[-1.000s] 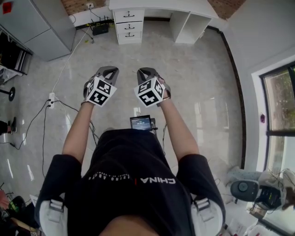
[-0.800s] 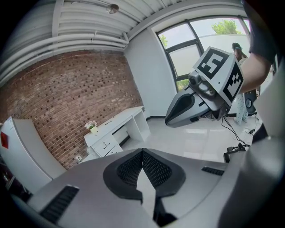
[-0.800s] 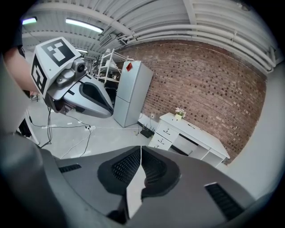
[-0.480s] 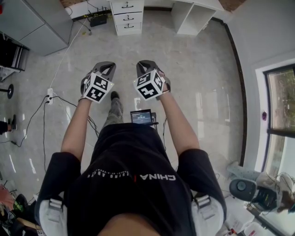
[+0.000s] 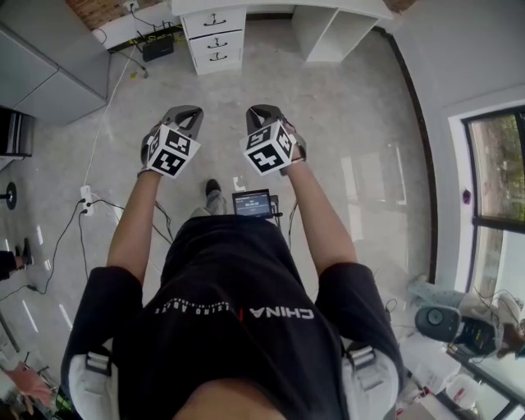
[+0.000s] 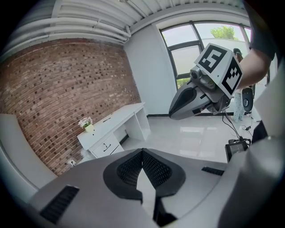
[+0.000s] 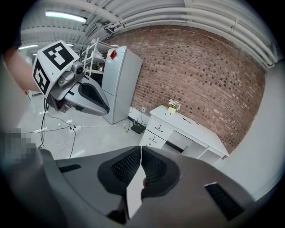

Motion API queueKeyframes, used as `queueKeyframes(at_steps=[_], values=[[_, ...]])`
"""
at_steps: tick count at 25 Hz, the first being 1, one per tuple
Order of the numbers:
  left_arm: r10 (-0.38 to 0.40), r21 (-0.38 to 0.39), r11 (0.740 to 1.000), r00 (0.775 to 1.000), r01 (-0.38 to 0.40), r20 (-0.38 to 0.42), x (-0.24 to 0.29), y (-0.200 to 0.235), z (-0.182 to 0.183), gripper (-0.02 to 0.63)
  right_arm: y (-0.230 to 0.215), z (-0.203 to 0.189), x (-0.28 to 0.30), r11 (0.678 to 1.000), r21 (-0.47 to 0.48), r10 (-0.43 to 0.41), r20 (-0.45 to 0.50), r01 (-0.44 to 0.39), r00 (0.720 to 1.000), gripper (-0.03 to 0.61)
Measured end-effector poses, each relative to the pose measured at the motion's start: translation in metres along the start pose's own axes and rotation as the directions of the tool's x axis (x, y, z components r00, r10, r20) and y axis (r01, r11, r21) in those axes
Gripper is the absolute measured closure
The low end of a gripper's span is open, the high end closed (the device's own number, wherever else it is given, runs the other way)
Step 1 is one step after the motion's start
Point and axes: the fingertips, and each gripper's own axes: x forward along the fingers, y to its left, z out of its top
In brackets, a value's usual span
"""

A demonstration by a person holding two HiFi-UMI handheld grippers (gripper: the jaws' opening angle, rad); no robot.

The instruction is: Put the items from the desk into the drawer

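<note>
The white desk [image 5: 279, 6] stands against the brick wall at the top of the head view, its stack of three drawers [image 5: 215, 39] all closed. A small potted plant [image 7: 173, 106] sits on the desktop [image 6: 111, 126]. Both grippers hang side by side above the floor, well short of the desk. My left gripper [image 5: 190, 111] is shut and holds nothing; its jaws meet at the tip [image 6: 142, 151]. My right gripper [image 5: 259, 111] is also shut and empty [image 7: 140, 149]. Each gripper shows in the other's view.
A grey cabinet [image 7: 120, 84] stands left of the desk. A power strip [image 5: 85, 198] and cables lie on the glossy floor at left. A small screen [image 5: 252, 203] hangs at the person's waist, and one shoe [image 5: 212, 188] shows below the grippers. Windows line the right wall.
The person has walked toward the desk; the floor and power strip have slid down the picture. Both grippers stay side by side, shut. A shoe has come into sight.
</note>
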Motion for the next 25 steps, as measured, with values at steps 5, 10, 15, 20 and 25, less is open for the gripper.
queueKeyframes(at_steps=[5, 10, 15, 20, 25], values=[[-0.018, 0.012, 1.000, 1.000, 0.018, 0.022, 0.017, 0.072, -0.004, 0.601, -0.016, 0.046, 0.047, 0.999, 0.010, -0.033, -0.014, 0.033, 0.999, 0.561], [-0.014, -0.010, 1.000, 0.999, 0.015, 0.041, 0.026, 0.126, -0.014, 0.601, -0.023, 0.077, 0.083, 0.999, 0.009, -0.038, -0.026, 0.038, 0.999, 0.561], [-0.023, -0.027, 0.999, 0.999, 0.024, 0.027, 0.044, 0.157, -0.027, 0.601, -0.027, 0.100, 0.121, 1.000, 0.011, -0.018, -0.020, 0.018, 1.000, 0.561], [-0.020, -0.028, 0.999, 1.000, 0.020, 0.019, 0.075, 0.187, -0.026, 0.601, -0.045, 0.110, 0.161, 0.999, 0.036, 0.001, -0.009, 0.000, 1.000, 0.561], [-0.001, -0.030, 1.000, 1.000, 0.001, 0.007, 0.120, 0.227, -0.019, 0.601, -0.079, 0.121, 0.215, 0.999, 0.022, 0.031, -0.003, -0.031, 1.000, 0.561]])
